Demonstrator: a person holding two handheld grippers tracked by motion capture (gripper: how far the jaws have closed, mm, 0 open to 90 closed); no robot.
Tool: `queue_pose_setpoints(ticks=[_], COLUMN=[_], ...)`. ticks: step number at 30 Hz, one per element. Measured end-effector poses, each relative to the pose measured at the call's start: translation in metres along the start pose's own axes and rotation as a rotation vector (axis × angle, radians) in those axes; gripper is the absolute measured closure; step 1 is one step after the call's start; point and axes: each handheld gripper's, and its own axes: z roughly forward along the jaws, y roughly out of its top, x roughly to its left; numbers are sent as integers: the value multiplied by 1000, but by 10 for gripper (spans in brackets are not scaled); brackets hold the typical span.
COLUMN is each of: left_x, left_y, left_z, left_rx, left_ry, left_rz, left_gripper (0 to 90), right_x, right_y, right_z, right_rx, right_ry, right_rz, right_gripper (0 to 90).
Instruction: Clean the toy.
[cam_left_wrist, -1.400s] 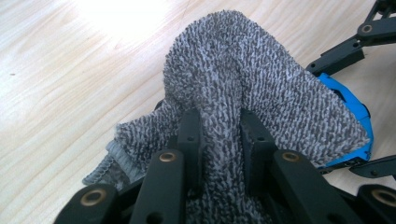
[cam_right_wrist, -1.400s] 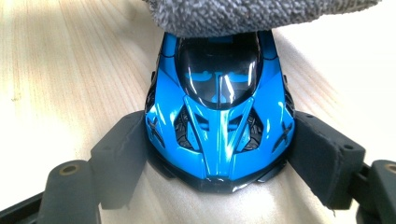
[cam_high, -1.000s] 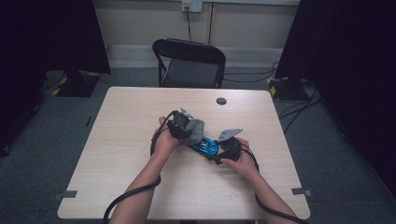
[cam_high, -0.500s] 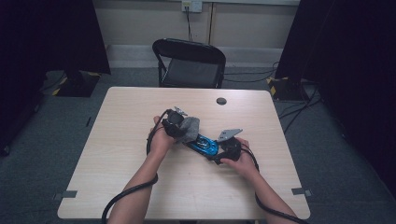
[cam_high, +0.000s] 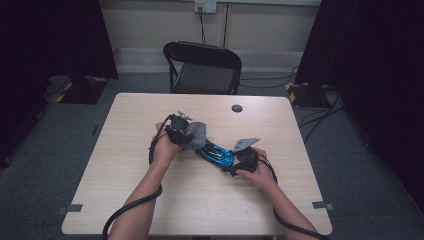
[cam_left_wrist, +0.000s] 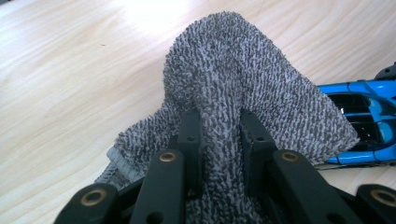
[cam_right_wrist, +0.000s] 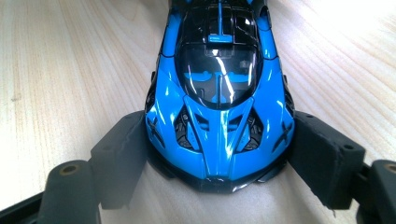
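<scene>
The left tongs (cam_left_wrist: 219, 135) are clenched on a grey terry cloth (cam_left_wrist: 243, 79), held over the far-left end of a blue toy car (cam_high: 215, 151). The right tongs (cam_right_wrist: 219, 154) grip the car's nose from both sides. The car lies mid-tabletop (cam_high: 150, 200), running diagonally between the two hands.

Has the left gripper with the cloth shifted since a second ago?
Yes, slightly. The left gripper and its grey cloth have edged left, away from the black disc on the table; the blue car stays put.

No readable text, labels or numbers anywhere.
</scene>
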Motion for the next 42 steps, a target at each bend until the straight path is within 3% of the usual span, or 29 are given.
queue_pose_setpoints(ticks=[4, 8, 14, 18, 28, 33, 36, 38, 39, 42], left_x=[-1, -9, -35, -51, -92, -100, -102, -101, -100, -97], left_y=[2, 7, 18, 22, 15, 12, 12, 12, 12, 15], left_z=[-9, -14, -15, -12, 11, 19, 21, 20, 19, 16], left_rx=[-22, -34, -53, -47, 13, 33, 25, 12, -1, -44], left_ry=[-17, -39, -111, -134, -181, -167, -168, -163, -163, -180], left_rz=[-16, 17, 66, 95, 184, 230, 225, 243, 241, 202], left_gripper=[742, 742, 741, 742, 741, 722, 694, 673, 616, 577], right_x=[0, 0, 0, 0, 0, 0, 0, 0, 0, 0], right_y=[0, 0, 0, 0, 0, 0, 0, 0, 0, 0], right_z=[0, 0, 0, 0, 0, 0, 0, 0, 0, 0], right_rx=[0, 0, 0, 0, -1, -1, -1, -1, 0, -1], right_ry=[0, 0, 0, 0, -1, -2, -2, -2, -2, -2], right_rz=[0, -1, 0, 0, -1, -5, -3, -3, -4, -3], right_gripper=[235, 235, 235, 235, 235, 235, 235, 235, 235, 235])
